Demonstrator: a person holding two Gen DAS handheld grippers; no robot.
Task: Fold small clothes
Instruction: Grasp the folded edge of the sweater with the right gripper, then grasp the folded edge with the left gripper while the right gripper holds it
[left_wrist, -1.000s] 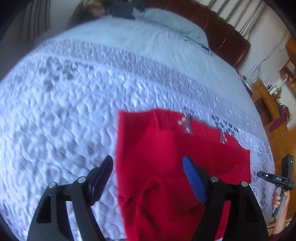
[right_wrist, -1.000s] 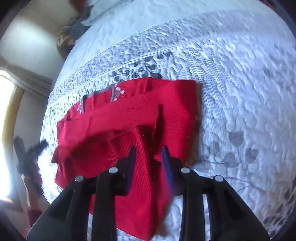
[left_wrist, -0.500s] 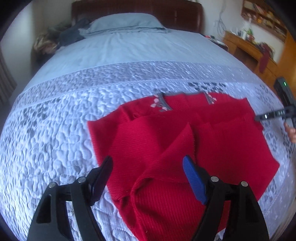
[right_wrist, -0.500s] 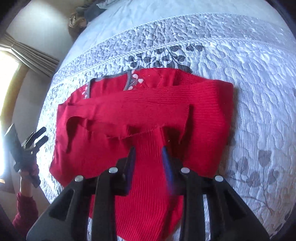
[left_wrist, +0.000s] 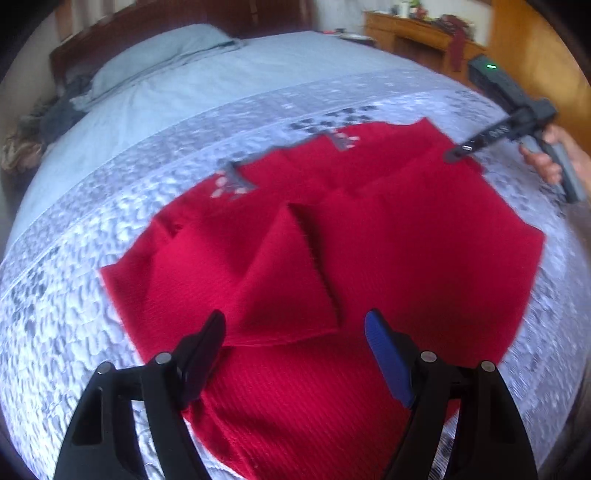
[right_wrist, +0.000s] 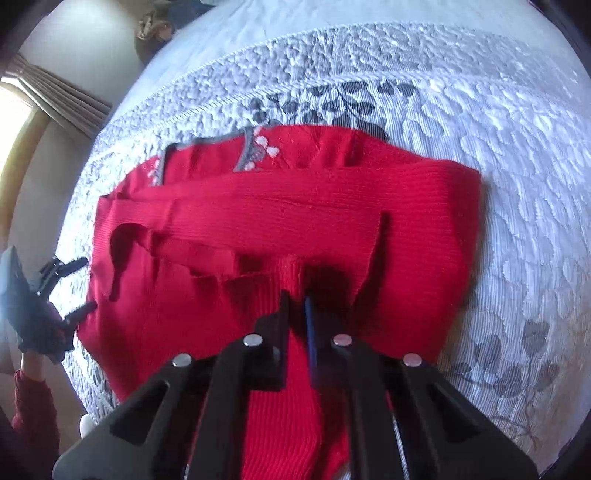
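A red sweater (left_wrist: 388, 251) lies spread on the bed (left_wrist: 229, 92), on the patterned band of the quilt (right_wrist: 480, 122) near the foot edge, collar toward the pillow (left_wrist: 159, 51). A sleeve is folded across its front and a triangular flap sits up in the middle. The left gripper (left_wrist: 295, 332) hangs over the sweater's near hem, jaws spread wide with nothing between them, pads clear of the cloth. The right gripper (right_wrist: 297, 306) is down on the sweater's middle, jaws pinched tight on a raised ridge of red knit just below the folded sleeve. In the left view the right hand (left_wrist: 554, 158) grips its handle off the bed's right edge. A wooden dresser (left_wrist: 417, 33) stands beyond the bed.
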